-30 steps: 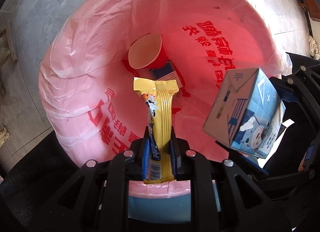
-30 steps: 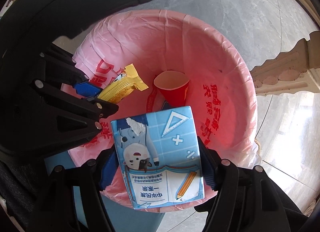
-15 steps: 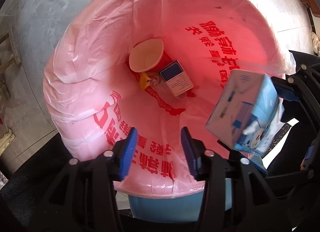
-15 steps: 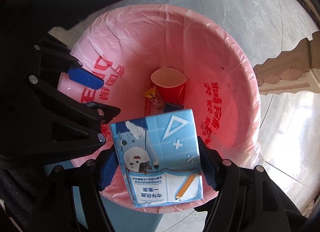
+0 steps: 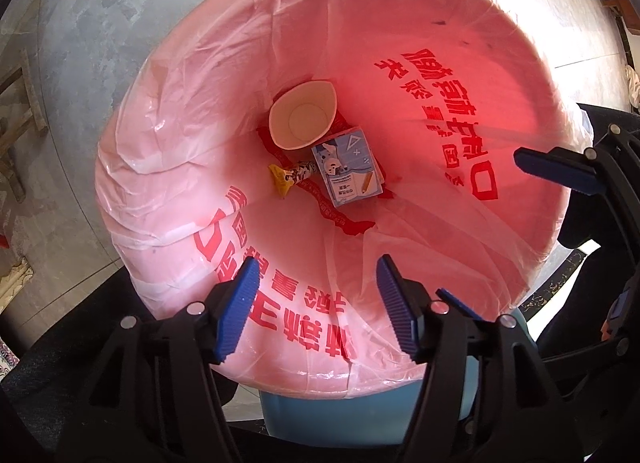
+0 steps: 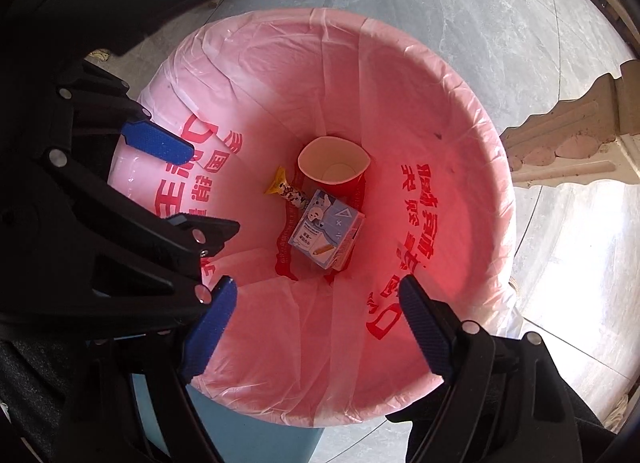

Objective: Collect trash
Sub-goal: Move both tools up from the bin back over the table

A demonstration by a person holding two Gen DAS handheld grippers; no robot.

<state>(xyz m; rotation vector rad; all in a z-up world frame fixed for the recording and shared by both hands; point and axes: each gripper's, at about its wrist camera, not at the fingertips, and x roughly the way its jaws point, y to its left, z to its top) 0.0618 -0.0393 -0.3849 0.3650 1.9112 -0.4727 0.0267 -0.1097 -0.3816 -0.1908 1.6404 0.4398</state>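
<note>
- Two tools, left tool [image 5: 316,303] and right tool [image 6: 316,323], hang spread and empty over the pink plastic-lined bin [image 6: 460,111].
- Blue printed carton [image 6: 326,229], yellow snack wrapper [image 5: 286,179] and red paper cup [image 6: 332,163] lie at its bottom.
- Risk: a fingertip snagging the loose liner at the near rim while pulling away, dragging it loose.

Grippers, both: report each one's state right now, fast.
Left gripper: open, holding nothing, above the pink-lined bin.
Right gripper: open, holding nothing; the blue carton lies at the bottom of the bin.
</note>
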